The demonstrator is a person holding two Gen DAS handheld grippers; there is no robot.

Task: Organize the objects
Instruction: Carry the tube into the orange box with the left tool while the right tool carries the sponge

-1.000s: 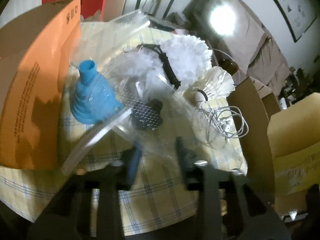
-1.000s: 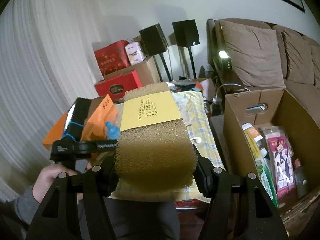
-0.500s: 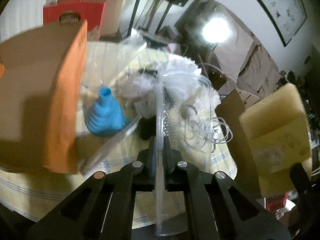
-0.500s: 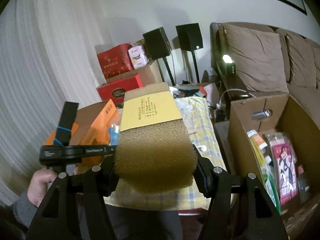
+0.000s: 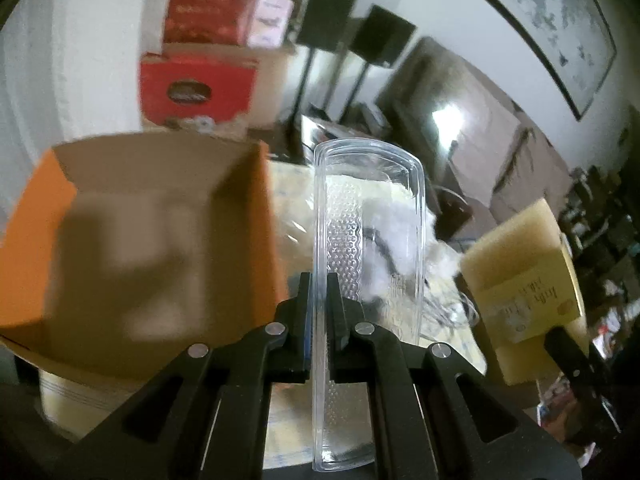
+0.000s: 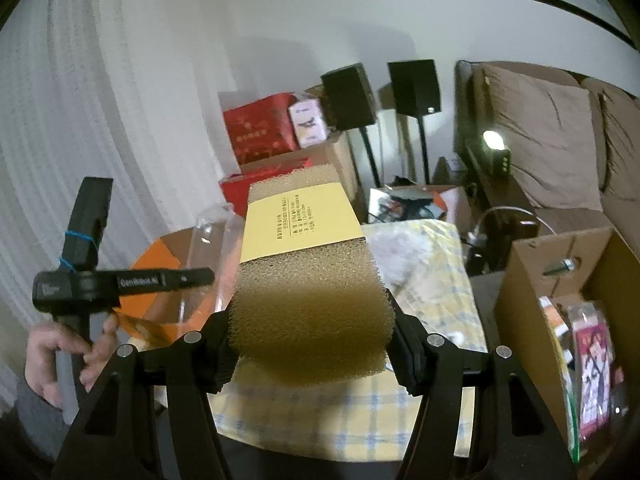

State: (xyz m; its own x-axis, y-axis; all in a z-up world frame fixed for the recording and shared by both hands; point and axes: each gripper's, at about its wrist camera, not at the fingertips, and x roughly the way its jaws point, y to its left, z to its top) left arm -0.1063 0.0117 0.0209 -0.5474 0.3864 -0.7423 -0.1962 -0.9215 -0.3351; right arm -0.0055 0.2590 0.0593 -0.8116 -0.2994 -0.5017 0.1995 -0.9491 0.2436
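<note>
My left gripper (image 5: 320, 312) is shut on the edge of a clear plastic tray (image 5: 368, 216) and holds it upright above the table, beside the open orange cardboard box (image 5: 132, 232). My right gripper (image 6: 310, 344) is shut on a tan sponge block (image 6: 308, 280) with a yellow paper label; the block also shows in the left wrist view (image 5: 520, 276) at the right. In the right wrist view the left gripper (image 6: 120, 280) and the hand holding it are at the left, with the clear tray (image 6: 212, 248) over the orange box (image 6: 160, 264).
The table with a yellow checked cloth (image 6: 440, 292) holds white fluffy items (image 5: 400, 224) and white cable (image 5: 444, 308). An open brown box (image 6: 560, 320) of packaged goods stands at the right. Red boxes (image 6: 260, 132), speakers on stands (image 6: 414, 88) and a sofa (image 6: 560, 128) lie behind.
My left gripper closed on the clear tray and lifted it upright, swinging toward the orange box. The blue funnel is out of view. My right gripper kept holding the sponge, nearly still.
</note>
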